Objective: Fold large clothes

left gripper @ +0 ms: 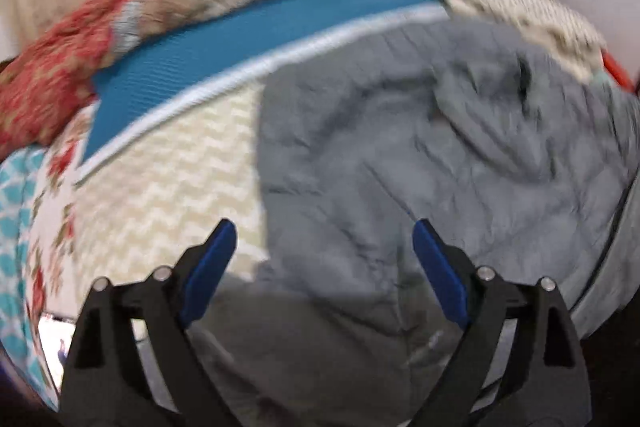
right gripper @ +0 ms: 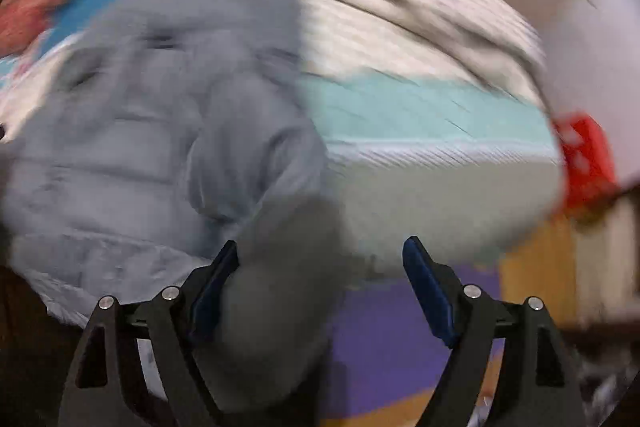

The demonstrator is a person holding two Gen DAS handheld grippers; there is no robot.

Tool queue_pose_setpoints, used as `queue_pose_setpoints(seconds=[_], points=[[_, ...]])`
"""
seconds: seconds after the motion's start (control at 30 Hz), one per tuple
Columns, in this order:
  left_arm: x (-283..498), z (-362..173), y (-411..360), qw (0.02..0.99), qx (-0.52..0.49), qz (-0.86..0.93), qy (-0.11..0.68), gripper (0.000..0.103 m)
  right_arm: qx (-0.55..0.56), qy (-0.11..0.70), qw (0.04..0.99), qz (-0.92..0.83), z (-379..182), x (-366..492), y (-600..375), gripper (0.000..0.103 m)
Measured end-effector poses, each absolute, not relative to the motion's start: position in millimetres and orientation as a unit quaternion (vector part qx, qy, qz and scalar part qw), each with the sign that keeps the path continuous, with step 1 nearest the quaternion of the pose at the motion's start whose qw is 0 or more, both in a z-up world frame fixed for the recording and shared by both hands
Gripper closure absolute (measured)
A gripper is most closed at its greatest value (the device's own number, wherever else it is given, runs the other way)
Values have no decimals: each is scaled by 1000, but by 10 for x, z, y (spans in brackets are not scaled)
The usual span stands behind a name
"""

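A large grey garment (left gripper: 400,155) lies crumpled on the bed; it also shows in the right wrist view (right gripper: 152,131), blurred. My left gripper (left gripper: 324,239) is open just above the garment's near part, with grey cloth spread between and below its blue fingers (left gripper: 212,267). My right gripper (right gripper: 320,259) is open at the garment's right edge. A fold of grey cloth (right gripper: 276,307) hangs between its jaws, close to the left finger (right gripper: 214,287); I cannot tell whether it touches.
The bed carries a beige chevron quilt (left gripper: 172,195), a blue band (left gripper: 248,43) and a red floral quilt (left gripper: 60,75). In the right wrist view a pale teal sheet (right gripper: 420,107), a red object (right gripper: 584,163) and purple and orange floor (right gripper: 384,343) lie to the right.
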State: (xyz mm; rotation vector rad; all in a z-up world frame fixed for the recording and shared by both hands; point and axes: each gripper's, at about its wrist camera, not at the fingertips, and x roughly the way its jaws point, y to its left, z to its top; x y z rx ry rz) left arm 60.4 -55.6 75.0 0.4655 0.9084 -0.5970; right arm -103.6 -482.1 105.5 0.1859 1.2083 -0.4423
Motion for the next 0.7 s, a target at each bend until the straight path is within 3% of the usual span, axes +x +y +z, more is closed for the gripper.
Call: queue_pose_setpoints(seconds=[0.13,0.23,0.43,0.6,0.7], points=[[584,546,-578,805,249,-304,444,17,82,489,850,-178,1501,-1097,-4737,4],[600,394,-542,785,259,-303,474,16,65,478,868,-115,1600,-703,-4481,1],[670,525,-247,800,216,-286,481,16,39,530,844,-79,1136,-90,-4554,1],[859,764,-203,808,217,-287,467,16,122,562,817,-35,856,-8,-4657,1],[1019,675,-292,776,215,-318,501,15,152,572,805,-16,743,-121,-4671,1]])
